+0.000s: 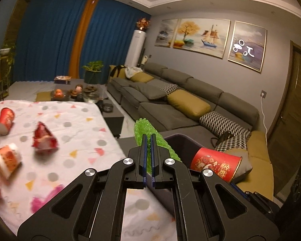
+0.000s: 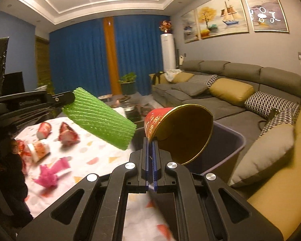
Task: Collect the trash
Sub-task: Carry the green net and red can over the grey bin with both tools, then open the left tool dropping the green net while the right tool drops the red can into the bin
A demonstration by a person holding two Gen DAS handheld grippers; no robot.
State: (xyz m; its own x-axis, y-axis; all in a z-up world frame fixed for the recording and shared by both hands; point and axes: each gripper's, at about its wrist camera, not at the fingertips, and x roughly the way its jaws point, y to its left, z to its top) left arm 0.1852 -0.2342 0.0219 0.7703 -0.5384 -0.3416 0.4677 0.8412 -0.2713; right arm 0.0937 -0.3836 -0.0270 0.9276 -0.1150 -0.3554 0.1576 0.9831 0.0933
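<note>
My left gripper point(image 1: 148, 138) is shut on a green foam net sleeve point(image 1: 143, 129), which the right wrist view shows as a ribbed green tube point(image 2: 102, 118) held out from the left. My right gripper point(image 2: 151, 140) is shut on the rim of a red paper cup point(image 2: 178, 132) with a gold inside, tilted over a dark purple bin point(image 2: 230, 140). From the left wrist view that cup point(image 1: 216, 163) hangs beside the bin point(image 1: 180, 140). On the patterned tablecloth point(image 1: 80, 124) lie more red cups point(image 1: 6, 120), a crumpled red wrapper point(image 1: 44, 138) and a pink scrap point(image 2: 50, 172).
A grey sofa point(image 1: 170, 100) with yellow and patterned cushions runs along the right wall. A dark coffee table point(image 1: 80, 92) with dishes stands beyond the covered table. Blue curtains point(image 1: 50, 36), a potted plant point(image 1: 93, 70) and a white standing air conditioner point(image 1: 135, 48) fill the far end.
</note>
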